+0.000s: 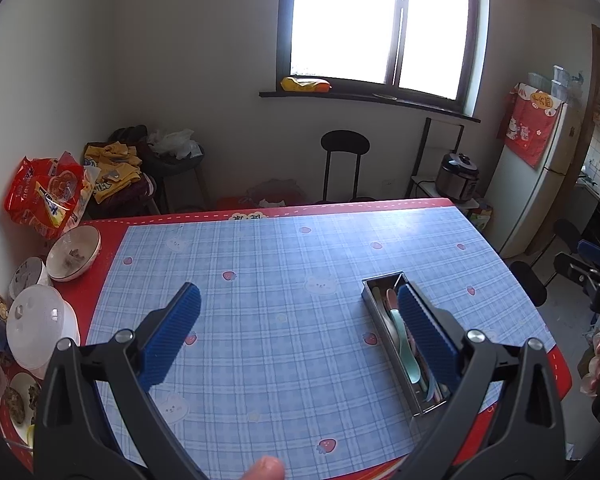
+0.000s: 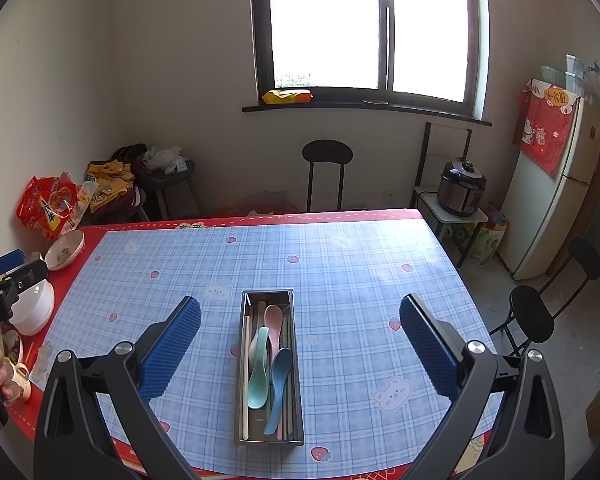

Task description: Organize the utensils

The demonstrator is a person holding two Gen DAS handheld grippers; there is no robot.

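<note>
Right wrist view: metal utensil tray [image 2: 269,436] sits lower centre of frame on the blue plaid table mat [image 2: 340,264], long axis running away from the camera. Inside it: pink spoon [image 2: 274,320], mint green spoon [image 2: 259,380], blue spoon [image 2: 280,376], plus pale chopsticks [image 2: 245,380] along the tray's left wall. Right gripper [image 2: 300,314] jaws wide open, nothing held, blue pads either side of the tray and above it, not touching.

Left wrist view: left gripper [image 1: 300,308] jaws also wide open and empty, over bare mat at frame centre. Same tray [image 1: 380,280] is at lower right of frame, partly hidden behind the right-side blue pad. Bowls [image 1: 74,252] and a red snack bag [image 1: 40,200] crowd the left edge of frame. A fingertip [image 1: 266,468] shows at bottom centre
</note>
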